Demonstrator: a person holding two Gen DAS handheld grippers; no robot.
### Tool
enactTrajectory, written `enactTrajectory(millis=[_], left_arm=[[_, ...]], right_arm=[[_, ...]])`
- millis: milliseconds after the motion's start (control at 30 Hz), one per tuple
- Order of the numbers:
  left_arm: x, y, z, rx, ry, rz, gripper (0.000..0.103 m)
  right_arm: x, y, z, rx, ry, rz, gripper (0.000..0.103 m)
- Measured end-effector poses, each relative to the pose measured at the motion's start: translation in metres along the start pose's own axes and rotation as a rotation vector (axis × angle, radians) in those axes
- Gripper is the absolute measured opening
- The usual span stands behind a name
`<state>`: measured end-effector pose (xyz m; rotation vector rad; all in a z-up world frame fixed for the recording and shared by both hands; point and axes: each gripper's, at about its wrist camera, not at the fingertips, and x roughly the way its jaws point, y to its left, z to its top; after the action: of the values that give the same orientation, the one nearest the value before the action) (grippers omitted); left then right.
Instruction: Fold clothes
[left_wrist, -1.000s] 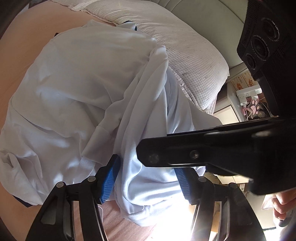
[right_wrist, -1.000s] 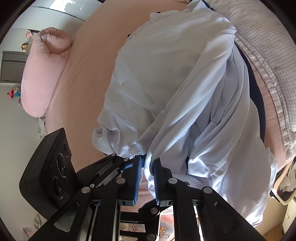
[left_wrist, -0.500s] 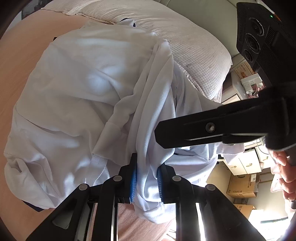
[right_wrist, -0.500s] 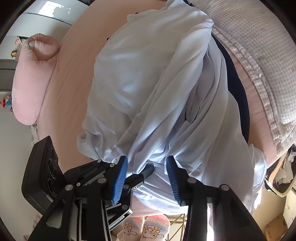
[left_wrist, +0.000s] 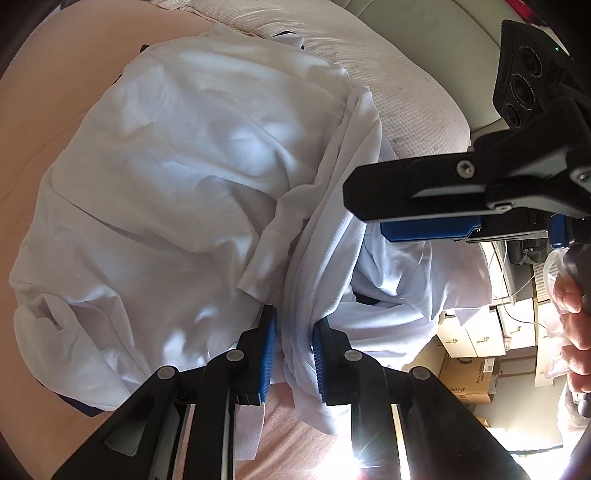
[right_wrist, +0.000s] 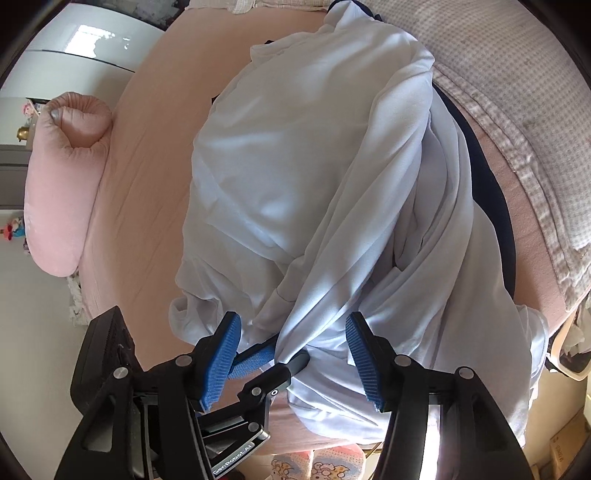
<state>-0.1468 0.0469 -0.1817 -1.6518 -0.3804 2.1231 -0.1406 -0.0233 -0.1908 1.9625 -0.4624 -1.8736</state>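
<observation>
I'm clenching the left tongs (left_wrist: 293, 345) on the white shirt's (left_wrist: 177, 192) bunched fold; its length is running straight ahead; right tongs (right_wrist: 291, 350) are hanging released, straddling it.

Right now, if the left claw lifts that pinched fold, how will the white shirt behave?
The white shirt will probably sag and trail: it lies in soft folds on the bed. It looks thin and light. The bunched fold in the left claw may slide; the right claw stands open.
</observation>
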Motion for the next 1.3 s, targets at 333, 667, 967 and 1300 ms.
enactTrajectory(millis=[333, 667, 967, 1300], left_arm=[[0.007, 0.000, 0.009, -0.028, 0.026, -0.017, 0.016], [0.016, 0.002, 0.030, -0.153, 0.060, -0.070, 0.016], [-0.012, 0.008, 0.042, -0.162, 0.008, 0.014, 0.054], [-0.021, -0.026, 0.030, -0.125, -0.093, 0.029, 0.058]], right_arm=[[0.025, -0.008, 0.025, 0.055, 0.041, -0.120, 0.058], [0.039, 0.006, 0.051, -0.103, 0.138, -0.173, 0.014], [0.041, 0.025, 0.048, -0.180, 0.148, -0.108, 0.013], [0.012, 0.031, 0.025, -0.239, 0.088, -0.058, 0.013]])
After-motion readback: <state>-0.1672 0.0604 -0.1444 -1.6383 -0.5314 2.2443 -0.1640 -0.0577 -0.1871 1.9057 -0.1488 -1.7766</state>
